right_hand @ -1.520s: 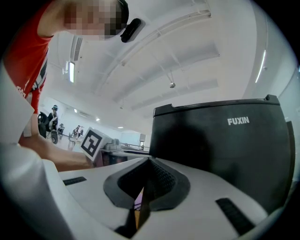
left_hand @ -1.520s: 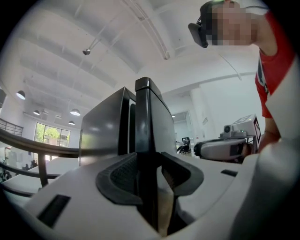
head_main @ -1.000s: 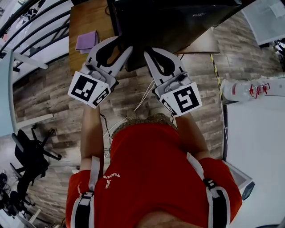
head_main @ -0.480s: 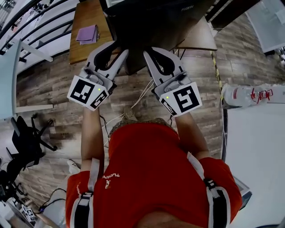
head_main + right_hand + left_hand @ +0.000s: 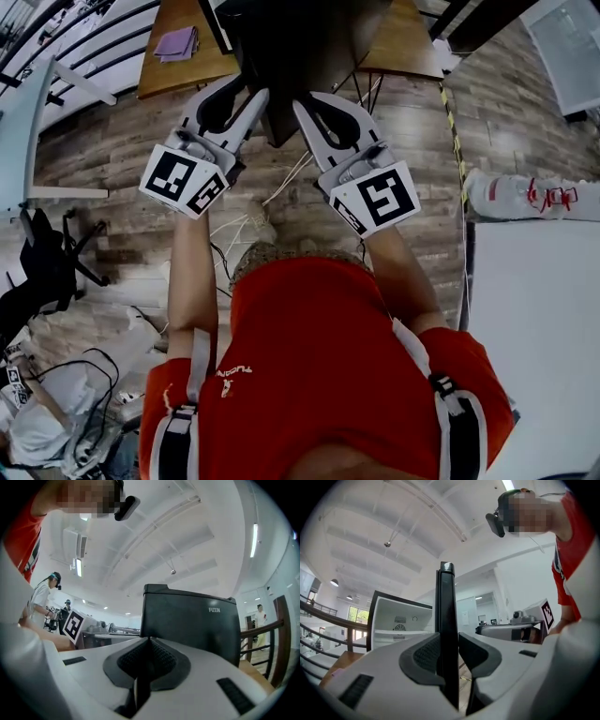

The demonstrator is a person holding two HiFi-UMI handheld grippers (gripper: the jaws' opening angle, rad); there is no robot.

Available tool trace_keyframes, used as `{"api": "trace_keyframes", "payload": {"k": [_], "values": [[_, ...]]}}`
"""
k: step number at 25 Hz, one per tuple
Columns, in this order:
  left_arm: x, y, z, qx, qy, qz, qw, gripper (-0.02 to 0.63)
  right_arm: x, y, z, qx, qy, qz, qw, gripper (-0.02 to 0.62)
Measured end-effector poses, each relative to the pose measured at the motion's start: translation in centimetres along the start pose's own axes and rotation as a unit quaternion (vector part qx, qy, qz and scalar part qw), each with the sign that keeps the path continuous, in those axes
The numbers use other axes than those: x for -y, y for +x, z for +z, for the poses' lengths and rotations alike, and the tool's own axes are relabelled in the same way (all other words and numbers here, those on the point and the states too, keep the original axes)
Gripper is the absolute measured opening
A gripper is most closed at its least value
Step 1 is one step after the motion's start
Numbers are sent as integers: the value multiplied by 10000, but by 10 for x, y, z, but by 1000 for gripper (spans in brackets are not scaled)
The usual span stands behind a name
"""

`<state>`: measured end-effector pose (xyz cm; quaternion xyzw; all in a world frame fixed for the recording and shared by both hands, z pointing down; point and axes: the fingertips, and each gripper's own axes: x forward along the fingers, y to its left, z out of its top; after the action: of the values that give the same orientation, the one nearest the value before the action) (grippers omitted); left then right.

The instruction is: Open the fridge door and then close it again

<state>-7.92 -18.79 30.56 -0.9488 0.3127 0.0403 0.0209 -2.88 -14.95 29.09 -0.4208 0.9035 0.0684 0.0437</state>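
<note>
Wooden table (image 5: 178, 75) carries the black fridge (image 5: 401, 620), white inside showing. The fridge door (image 5: 446, 602) stands open, seen edge-on to the right of the fridge interior. The left gripper (image 5: 447, 644) has just been closing and clamps the door's edge. The right gripper (image 5: 149, 641) is clenched and empty, facing the fridge's black panel. A purple cloth (image 5: 175, 42) lies left of the fridge.

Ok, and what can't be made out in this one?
Left gripper view: the right part of the fridge interior is hidden behind the fridge door.
Right gripper view: whether the right gripper touches the door is unclear; its shut fingers cover the spot.
Right gripper view: the background people are too small.
Head view: the fridge is cut off by the top edge.
</note>
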Motion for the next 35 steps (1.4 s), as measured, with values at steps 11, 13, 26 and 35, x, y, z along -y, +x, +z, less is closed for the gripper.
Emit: {"api": "trace_keyframes", "payload": {"k": [11,13,26,35], "values": [[84,13,-1,-78,50,-377,9992,115,11,-70,15,46,187,-326,9993,33],[94,14,-2,-79,70,-506,9987,110,11,-76,17,55,236,-423,9988,65],[142,37,4,51,40,-1604,9870,60,26,-85,38,-106,71,-1484,9889,185],[160,42,6,79,87,-1683,9857,43,44,-101,38,-304,-68,-1971,9799,192]]}}
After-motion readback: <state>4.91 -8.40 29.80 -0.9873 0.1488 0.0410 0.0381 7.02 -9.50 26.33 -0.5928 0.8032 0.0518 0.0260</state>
